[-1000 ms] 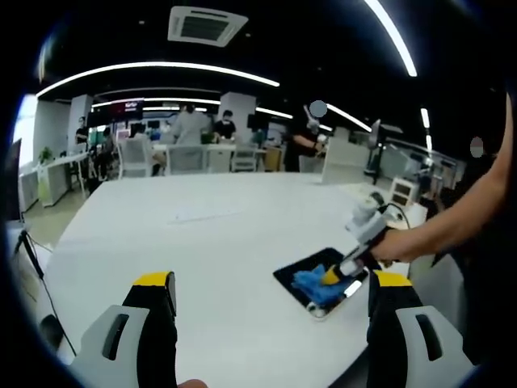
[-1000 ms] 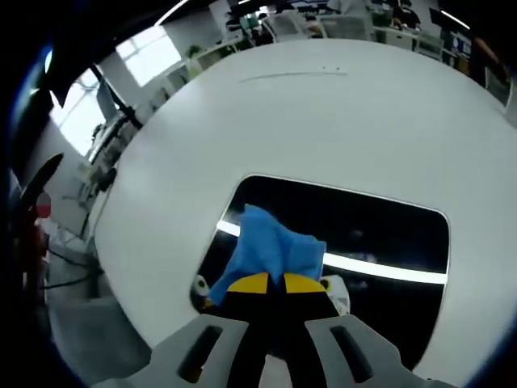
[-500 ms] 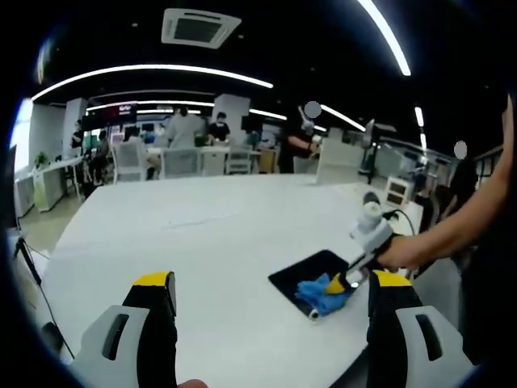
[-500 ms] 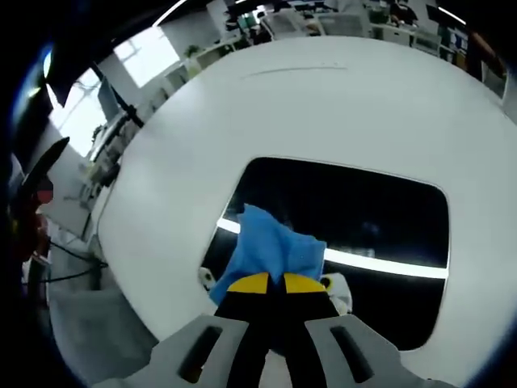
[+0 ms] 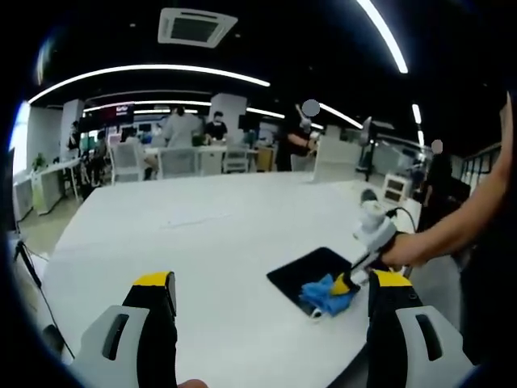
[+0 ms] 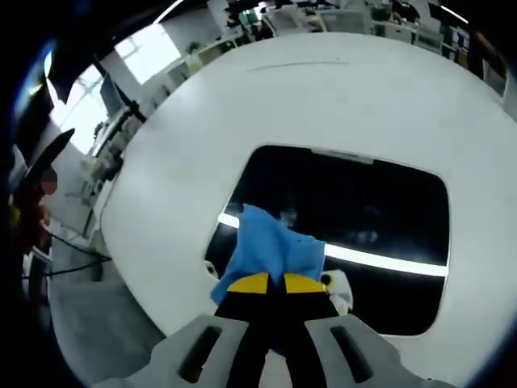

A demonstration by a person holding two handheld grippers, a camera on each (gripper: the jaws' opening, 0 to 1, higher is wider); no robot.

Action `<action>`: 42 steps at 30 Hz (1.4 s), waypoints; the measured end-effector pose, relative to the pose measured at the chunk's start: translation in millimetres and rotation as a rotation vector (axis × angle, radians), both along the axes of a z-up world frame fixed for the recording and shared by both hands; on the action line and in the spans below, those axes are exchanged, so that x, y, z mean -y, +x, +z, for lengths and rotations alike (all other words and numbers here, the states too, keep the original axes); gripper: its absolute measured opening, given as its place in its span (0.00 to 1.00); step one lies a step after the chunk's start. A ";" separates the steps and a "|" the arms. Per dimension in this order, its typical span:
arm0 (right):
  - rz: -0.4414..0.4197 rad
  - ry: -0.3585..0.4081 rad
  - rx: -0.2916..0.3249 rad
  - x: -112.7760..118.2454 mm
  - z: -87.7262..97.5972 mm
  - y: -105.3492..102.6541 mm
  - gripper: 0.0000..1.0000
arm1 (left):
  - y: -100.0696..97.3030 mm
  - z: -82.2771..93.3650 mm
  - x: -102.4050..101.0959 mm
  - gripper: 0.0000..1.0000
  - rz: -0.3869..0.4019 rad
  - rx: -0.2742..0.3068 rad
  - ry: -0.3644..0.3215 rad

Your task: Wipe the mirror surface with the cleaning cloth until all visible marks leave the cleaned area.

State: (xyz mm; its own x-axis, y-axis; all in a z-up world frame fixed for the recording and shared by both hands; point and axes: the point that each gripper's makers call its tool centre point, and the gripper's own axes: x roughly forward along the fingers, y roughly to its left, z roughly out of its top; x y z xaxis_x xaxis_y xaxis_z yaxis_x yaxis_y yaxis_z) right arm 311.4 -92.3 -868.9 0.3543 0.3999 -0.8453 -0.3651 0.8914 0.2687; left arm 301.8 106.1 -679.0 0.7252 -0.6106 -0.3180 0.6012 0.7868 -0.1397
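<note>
Right gripper view, right claw [image 6: 269,282] clenched on blue cloth [image 6: 271,249], hiding mirror [image 6: 371,210] beneath, marks perhaps unreadable.

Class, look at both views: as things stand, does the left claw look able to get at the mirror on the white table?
Probably yes. The left claw hangs open above the table with bare tabletop between it and the mirror. The right claw, pressing the blue cloth, occupies the mirror's near corner.
</note>
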 end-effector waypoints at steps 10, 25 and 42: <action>-0.017 0.010 -0.011 0.1 0.4 -5.8 0.00 | 0.9 0.7 2.3 0.99 -0.009 0.002 -0.003; -0.013 0.006 -0.029 0.0 0.2 -7.1 0.00 | 2.2 0.8 -0.2 0.99 0.010 0.012 -0.017; -0.015 0.010 -0.031 0.2 -0.2 -10.5 0.00 | 2.9 1.1 4.7 0.99 0.002 0.018 -0.023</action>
State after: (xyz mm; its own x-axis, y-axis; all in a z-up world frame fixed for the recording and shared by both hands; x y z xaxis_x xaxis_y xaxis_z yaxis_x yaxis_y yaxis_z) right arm 300.9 -92.5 -869.1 0.3344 0.4033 -0.8518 -0.3430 0.8939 0.2886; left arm 304.7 101.3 -677.9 0.7321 -0.6158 -0.2912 0.6018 0.7850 -0.1470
